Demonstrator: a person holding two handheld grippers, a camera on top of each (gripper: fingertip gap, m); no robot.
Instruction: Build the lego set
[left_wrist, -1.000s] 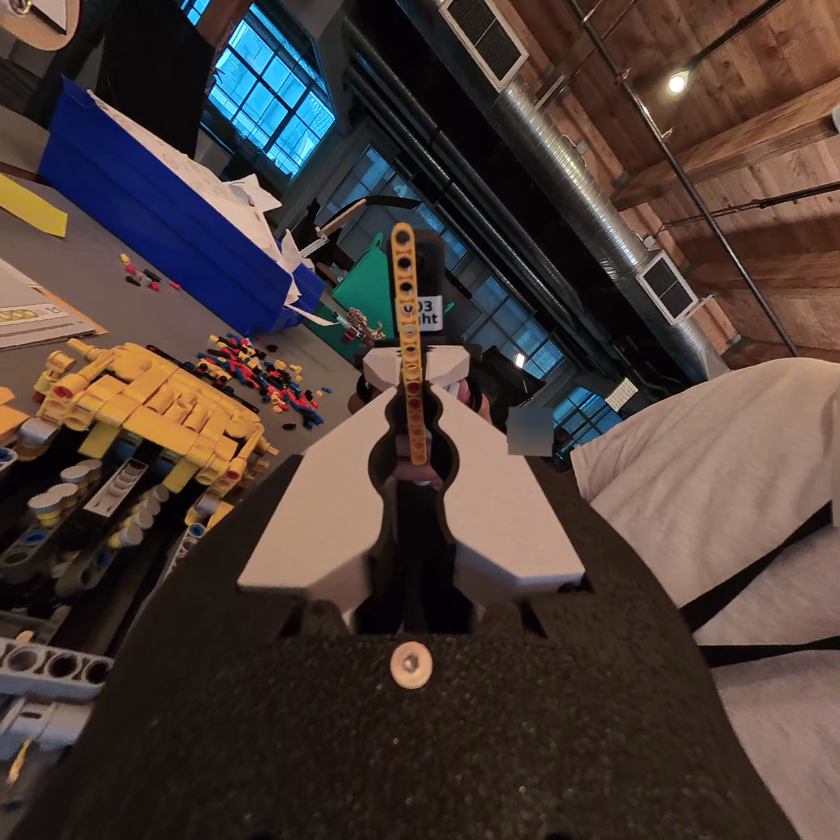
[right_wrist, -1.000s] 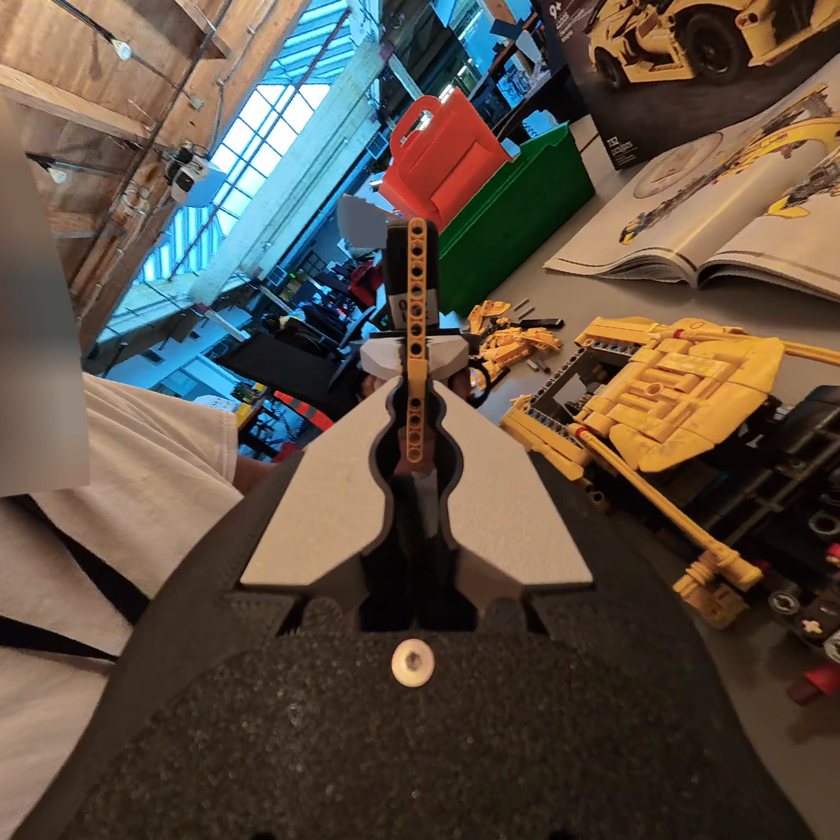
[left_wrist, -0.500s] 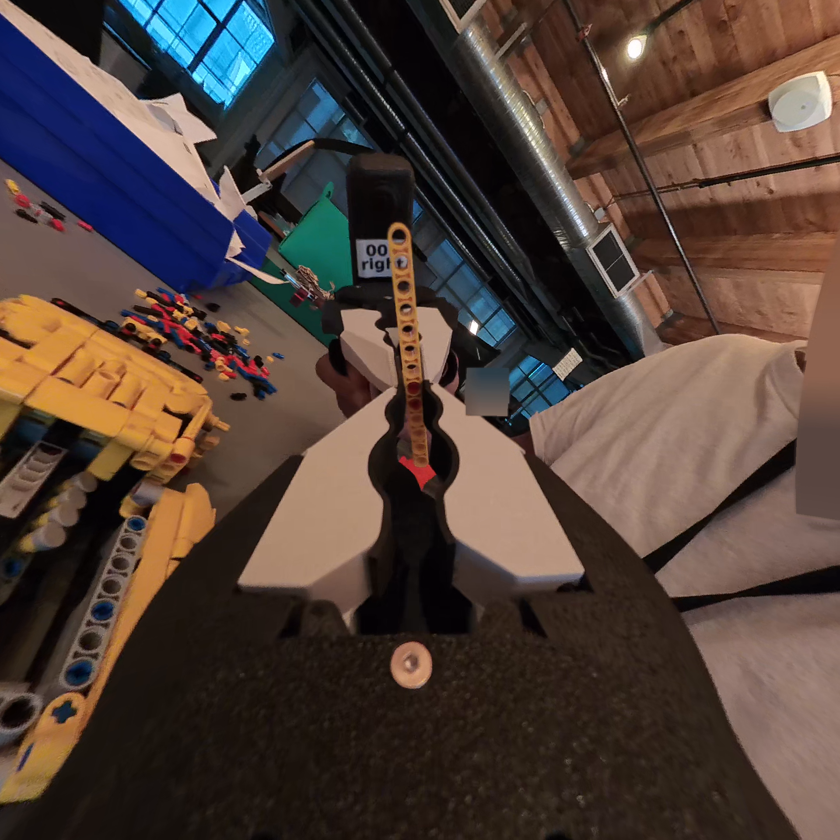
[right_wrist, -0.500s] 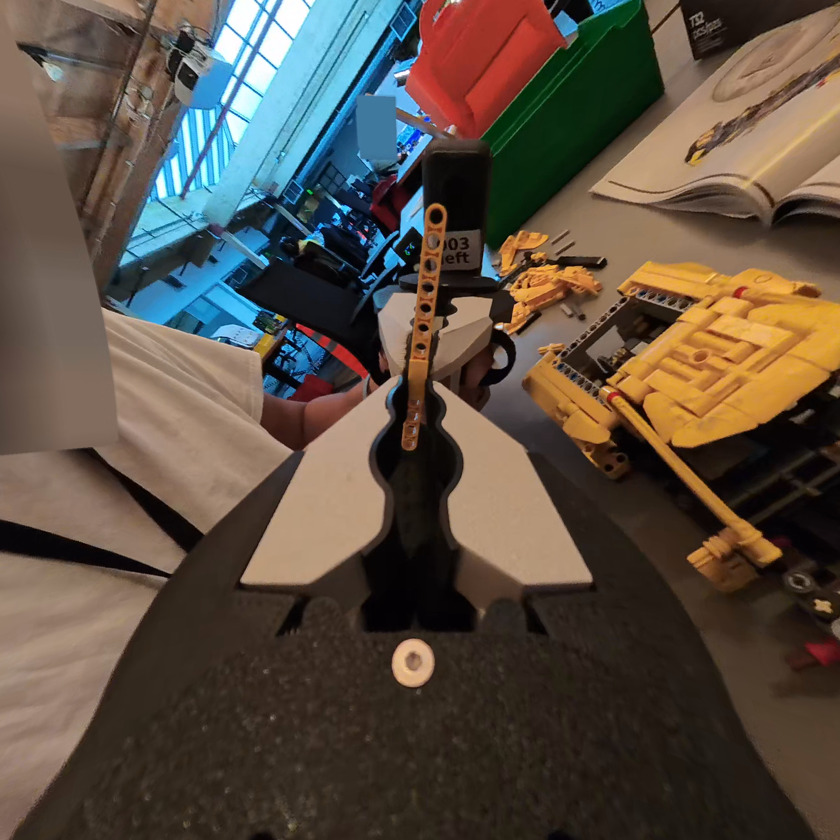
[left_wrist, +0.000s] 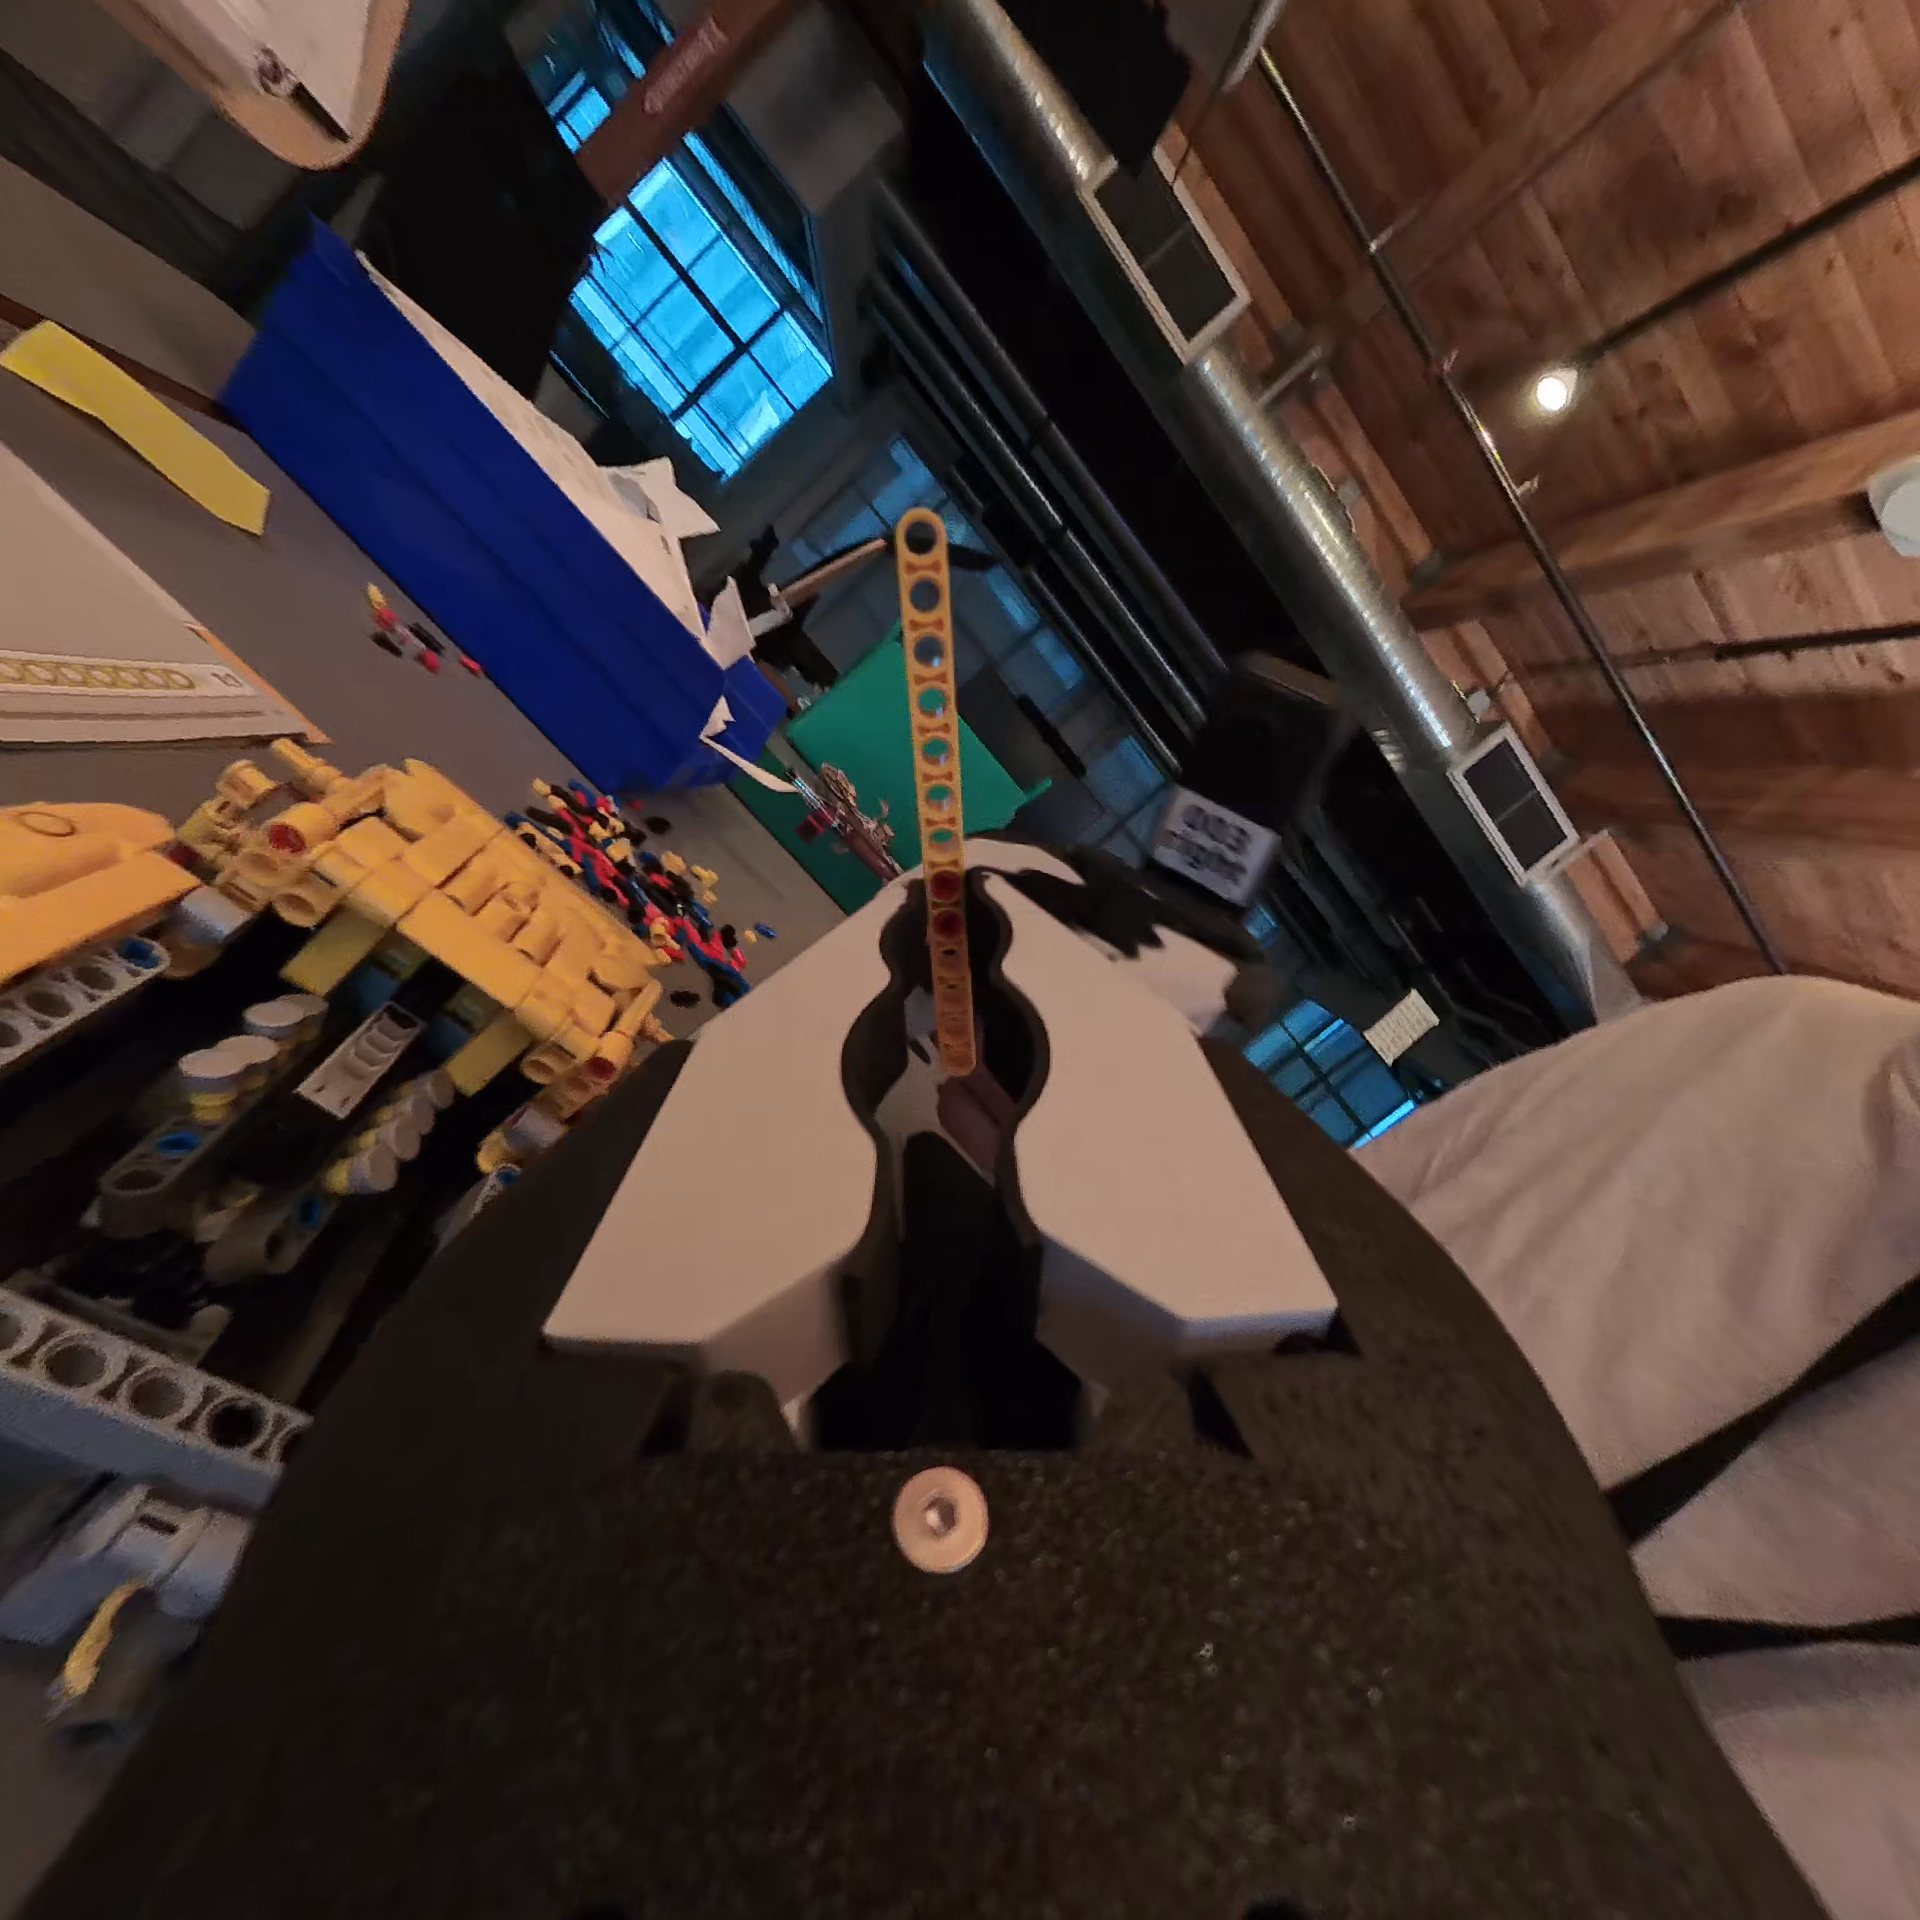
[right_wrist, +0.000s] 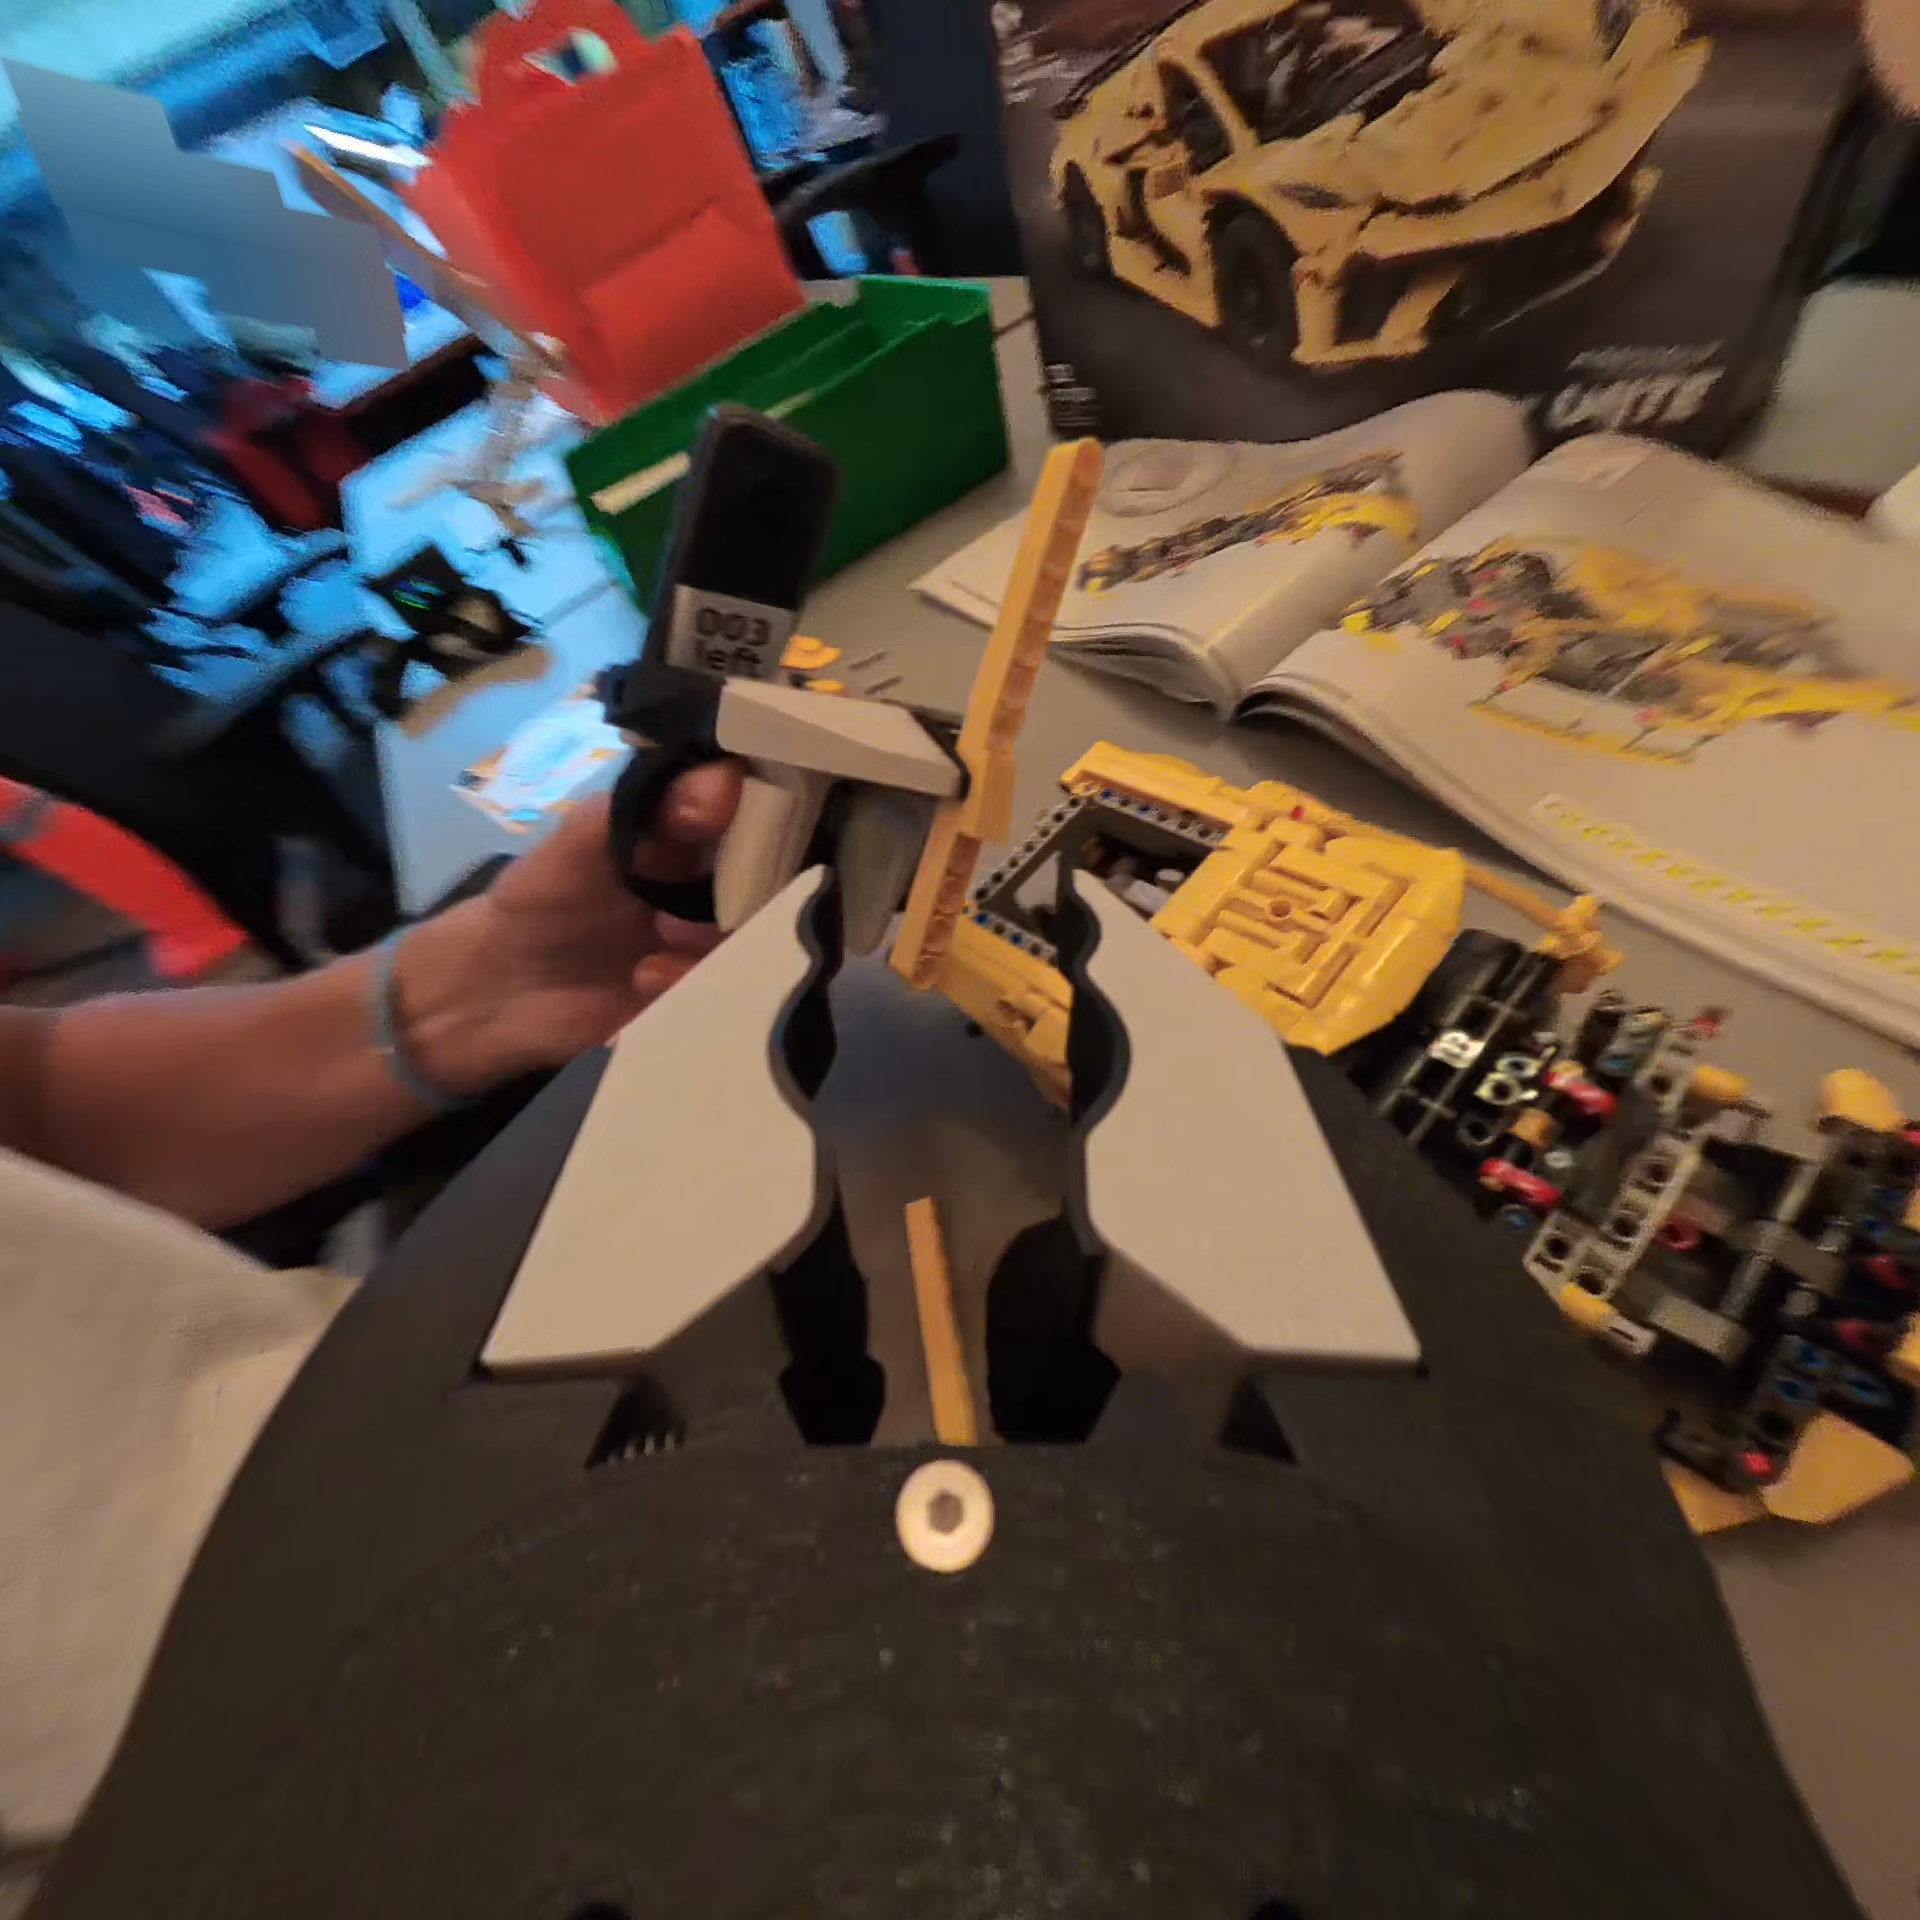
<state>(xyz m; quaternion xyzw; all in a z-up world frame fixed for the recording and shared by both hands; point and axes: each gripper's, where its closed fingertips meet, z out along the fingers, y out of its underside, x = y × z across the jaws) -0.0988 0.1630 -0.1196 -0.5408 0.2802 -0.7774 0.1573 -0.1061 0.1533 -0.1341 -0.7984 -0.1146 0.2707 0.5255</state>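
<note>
My left gripper (left_wrist: 951, 920) is shut on a long yellow beam with holes (left_wrist: 928, 675), gripped near its lower end so that it sticks up past the fingertips. In the right wrist view the left gripper (right_wrist: 951, 795) holds this beam (right_wrist: 1029, 644) upright above the table. My right gripper (right_wrist: 951, 904) is open, with its fingers (right_wrist: 727, 1039) spread wide and nothing pressed between them. The beam's lower end hangs just beyond the gap, apart from both pads. The partly built yellow car (right_wrist: 1299, 914) lies on the table behind; it also shows in the left wrist view (left_wrist: 447, 904).
An open instruction book (right_wrist: 1455, 623) and the set's box (right_wrist: 1403, 208) lie beyond the car. A green bin (right_wrist: 831, 416) and a red bag (right_wrist: 613, 239) stand at the back. A pile of small parts (left_wrist: 623, 862) lies by a blue bin (left_wrist: 468, 520). My left and right fingertips are right by each other.
A second ago both grippers were shut on the yellow beam. My right gripper has opened, let go and drawn back, tilting down towards the table. My left gripper still holds the beam.
</note>
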